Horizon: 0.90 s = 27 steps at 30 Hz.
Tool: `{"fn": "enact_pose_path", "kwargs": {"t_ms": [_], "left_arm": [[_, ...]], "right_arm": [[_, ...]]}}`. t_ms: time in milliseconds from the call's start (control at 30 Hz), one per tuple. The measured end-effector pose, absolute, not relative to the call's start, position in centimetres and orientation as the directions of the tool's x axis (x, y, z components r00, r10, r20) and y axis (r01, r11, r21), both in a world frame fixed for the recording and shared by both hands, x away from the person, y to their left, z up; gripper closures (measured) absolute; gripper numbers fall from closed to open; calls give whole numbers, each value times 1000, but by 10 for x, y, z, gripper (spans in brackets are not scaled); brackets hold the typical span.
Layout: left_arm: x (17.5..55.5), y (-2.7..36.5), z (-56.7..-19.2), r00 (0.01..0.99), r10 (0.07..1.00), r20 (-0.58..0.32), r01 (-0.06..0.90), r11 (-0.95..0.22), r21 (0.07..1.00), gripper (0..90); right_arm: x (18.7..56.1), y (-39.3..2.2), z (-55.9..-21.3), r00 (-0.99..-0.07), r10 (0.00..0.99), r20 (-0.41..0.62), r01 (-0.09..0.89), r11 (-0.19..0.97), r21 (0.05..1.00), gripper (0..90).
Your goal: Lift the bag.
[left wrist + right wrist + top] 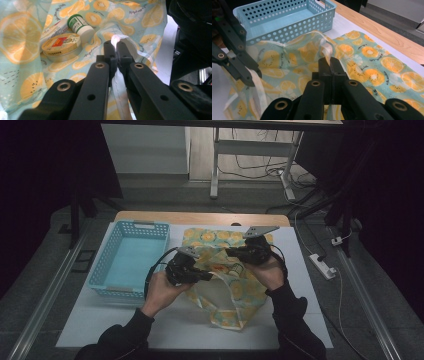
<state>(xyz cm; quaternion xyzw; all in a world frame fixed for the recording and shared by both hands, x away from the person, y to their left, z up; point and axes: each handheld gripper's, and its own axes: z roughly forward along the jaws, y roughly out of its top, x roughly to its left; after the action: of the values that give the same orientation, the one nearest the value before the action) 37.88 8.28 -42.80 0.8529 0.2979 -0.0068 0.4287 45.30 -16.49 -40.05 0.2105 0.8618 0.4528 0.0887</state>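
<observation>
Work in hand: opening a fabric bag (pixel 225 285) printed with orange slices, which lies on the white worktop (pixel 310 320) just right of a blue basket (pixel 127 257).
Left claw (pixel 207 276): jaws closed on the bag's pale handle strap (pixel 117 40), pinched at the tips in the left gripper view.
Right claw (pixel 231 253): jaws closed on the opposite rim strap (pixel 327 51), fabric caught between the tips.
Bag position: between the two claws, its mouth spread from one grip to the other; the lower part rests on the worktop.
Contents: a round tin (pixel 61 46), a small white bottle with a green label (pixel 80 26) and a flat packet (pixel 53 28) lie inside.
Done: both sides of the mouth are gripped and held apart.
Left: judged, the items remain to be taken out; the basket is empty.
</observation>
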Motion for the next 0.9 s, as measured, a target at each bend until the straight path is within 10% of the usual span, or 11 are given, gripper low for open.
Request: {"fn": "enact_pose_path", "kwargs": {"t_ms": [900], "left_arm": [[406,99,-371,829,504,-244,487,-432,759,893]], "right_arm": [[456,-163,-377,-900,435,39,269,482,834,900]]}}
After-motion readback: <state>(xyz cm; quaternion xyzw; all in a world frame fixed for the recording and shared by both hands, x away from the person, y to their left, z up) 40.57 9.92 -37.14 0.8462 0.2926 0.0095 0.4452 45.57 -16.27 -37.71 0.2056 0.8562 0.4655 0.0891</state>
